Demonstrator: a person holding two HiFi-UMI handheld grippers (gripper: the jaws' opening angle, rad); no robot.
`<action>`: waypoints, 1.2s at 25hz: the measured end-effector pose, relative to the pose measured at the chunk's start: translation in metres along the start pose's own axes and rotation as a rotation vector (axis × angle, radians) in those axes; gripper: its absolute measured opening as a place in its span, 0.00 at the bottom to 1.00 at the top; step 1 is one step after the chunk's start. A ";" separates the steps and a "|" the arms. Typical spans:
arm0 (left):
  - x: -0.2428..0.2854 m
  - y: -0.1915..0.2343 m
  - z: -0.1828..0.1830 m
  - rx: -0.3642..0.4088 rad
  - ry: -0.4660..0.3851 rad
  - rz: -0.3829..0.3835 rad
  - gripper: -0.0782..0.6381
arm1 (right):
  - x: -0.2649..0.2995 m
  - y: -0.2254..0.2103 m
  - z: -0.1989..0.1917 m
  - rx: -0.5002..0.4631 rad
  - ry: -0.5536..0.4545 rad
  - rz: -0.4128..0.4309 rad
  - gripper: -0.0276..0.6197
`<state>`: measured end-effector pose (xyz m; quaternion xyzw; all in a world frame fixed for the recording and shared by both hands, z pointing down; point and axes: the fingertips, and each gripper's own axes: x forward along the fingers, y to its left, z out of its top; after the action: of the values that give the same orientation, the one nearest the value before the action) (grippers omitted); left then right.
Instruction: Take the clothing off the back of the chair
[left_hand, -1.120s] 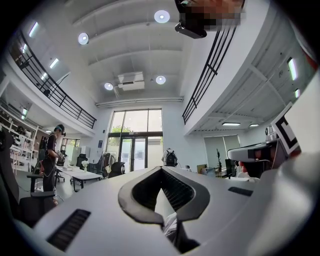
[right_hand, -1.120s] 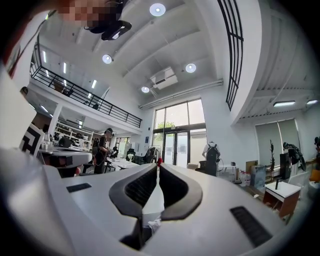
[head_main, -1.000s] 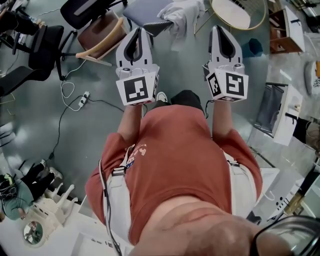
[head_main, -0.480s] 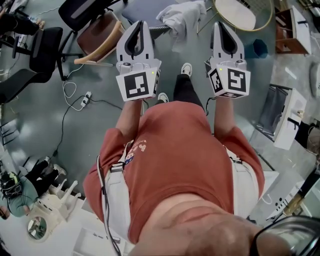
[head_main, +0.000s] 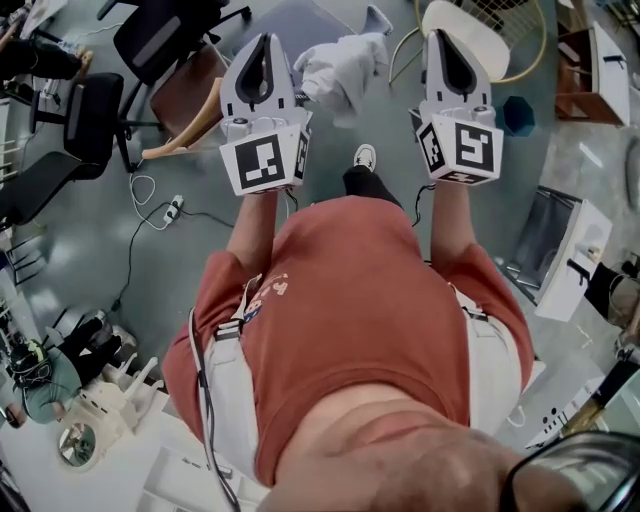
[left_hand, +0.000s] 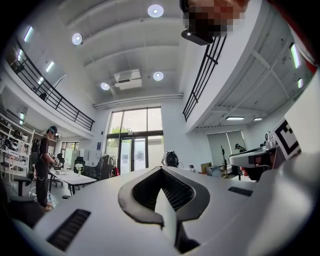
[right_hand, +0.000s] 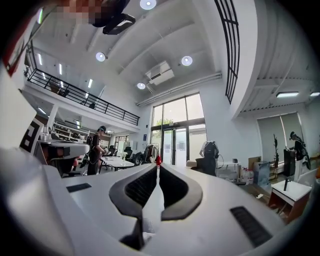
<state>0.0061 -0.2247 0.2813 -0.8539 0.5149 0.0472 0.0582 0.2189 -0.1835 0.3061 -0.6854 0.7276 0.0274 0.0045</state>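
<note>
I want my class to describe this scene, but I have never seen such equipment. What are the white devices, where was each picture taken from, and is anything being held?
A person in a red shirt holds a hand-operated two-jaw tool in each hand: the left gripper and the right gripper. The black-and-white marker cubes are part of them. The top-down picture comes from a camera on the person's head, looking down past the body to the grey floor. The other two come from a camera riding on each gripper, looking along its jaws into a large bright room. Both grippers have their jaws together and hold nothing. Beyond their tips, white clothing is draped over a chair. Neither gripper touches it.
</note>
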 end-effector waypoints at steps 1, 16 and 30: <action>0.010 -0.005 -0.001 0.002 0.004 0.005 0.13 | 0.007 -0.011 0.000 0.003 -0.002 0.002 0.09; 0.090 -0.015 -0.015 0.038 0.019 0.080 0.13 | 0.086 -0.068 -0.023 0.052 0.016 0.068 0.09; 0.096 0.035 -0.030 -0.005 0.015 0.033 0.13 | 0.116 -0.004 -0.018 0.001 0.036 0.075 0.09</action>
<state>0.0198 -0.3291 0.2954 -0.8458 0.5293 0.0428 0.0512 0.2166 -0.2999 0.3189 -0.6579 0.7529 0.0149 -0.0093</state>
